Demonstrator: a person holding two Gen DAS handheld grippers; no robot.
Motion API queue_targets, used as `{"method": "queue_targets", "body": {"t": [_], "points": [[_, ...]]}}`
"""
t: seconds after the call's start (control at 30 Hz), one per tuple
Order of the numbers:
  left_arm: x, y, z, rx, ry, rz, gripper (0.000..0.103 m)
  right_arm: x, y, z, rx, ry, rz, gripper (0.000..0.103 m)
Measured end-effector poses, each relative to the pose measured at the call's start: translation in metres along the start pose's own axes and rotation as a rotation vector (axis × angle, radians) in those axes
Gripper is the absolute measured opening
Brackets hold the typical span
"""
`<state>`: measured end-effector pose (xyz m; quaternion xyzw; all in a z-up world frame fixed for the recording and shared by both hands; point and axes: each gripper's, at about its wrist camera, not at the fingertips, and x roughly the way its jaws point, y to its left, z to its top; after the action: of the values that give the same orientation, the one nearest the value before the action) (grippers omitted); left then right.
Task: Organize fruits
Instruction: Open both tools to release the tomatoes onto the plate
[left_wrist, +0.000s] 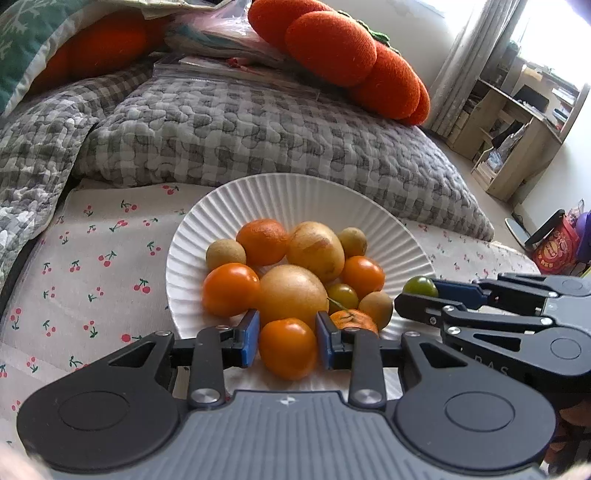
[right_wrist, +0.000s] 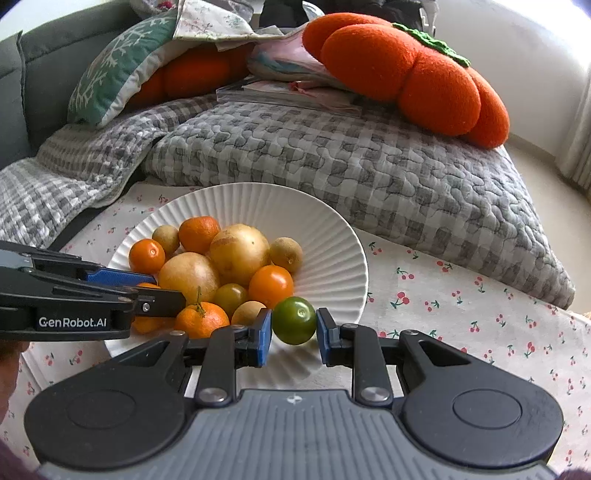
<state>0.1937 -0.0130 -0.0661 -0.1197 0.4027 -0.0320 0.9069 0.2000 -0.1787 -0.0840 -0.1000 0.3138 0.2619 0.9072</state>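
Observation:
A white ribbed plate on a cherry-print cloth holds several fruits: orange tomatoes, mandarins, two large yellow fruits and small brown longans. My left gripper is shut on an orange tomato at the plate's near edge. My right gripper is shut on a green tomato above the plate's right near rim; it also shows in the left wrist view. The left gripper's fingers reach in from the left.
A grey checked quilt lies behind the plate, with an orange pumpkin-shaped cushion and stacked books on it. A green patterned pillow is at the back left. A wooden shelf stands at the far right.

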Motion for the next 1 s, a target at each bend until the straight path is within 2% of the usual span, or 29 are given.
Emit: {"method": "queue_targets", "body": {"t": [0.27,0.5,0.73,0.87,1.0], "points": [[-0.017,0.002,0.006,-0.015,-0.033,-0.018,0.034,-0.014,-0.004,0.007,0.066,-0.034,0.018,0.024],[-0.028,0.003,0.005,-0.004,-0.04,0.031,0.038,-0.023,0.0,0.006,0.08,-0.036,0.018,0.026],[-0.035,0.004,-0.003,-0.007,-0.018,0.042,0.041,-0.036,0.016,0.002,0.054,-0.047,0.049,0.026],[-0.045,0.006,-0.009,-0.032,0.004,0.048,0.043,-0.04,0.034,0.0,-0.051,-0.057,0.019,0.026],[-0.053,0.01,-0.015,-0.025,0.01,0.071,0.045,-0.042,0.042,0.0,-0.05,-0.055,0.039,0.027]]}}
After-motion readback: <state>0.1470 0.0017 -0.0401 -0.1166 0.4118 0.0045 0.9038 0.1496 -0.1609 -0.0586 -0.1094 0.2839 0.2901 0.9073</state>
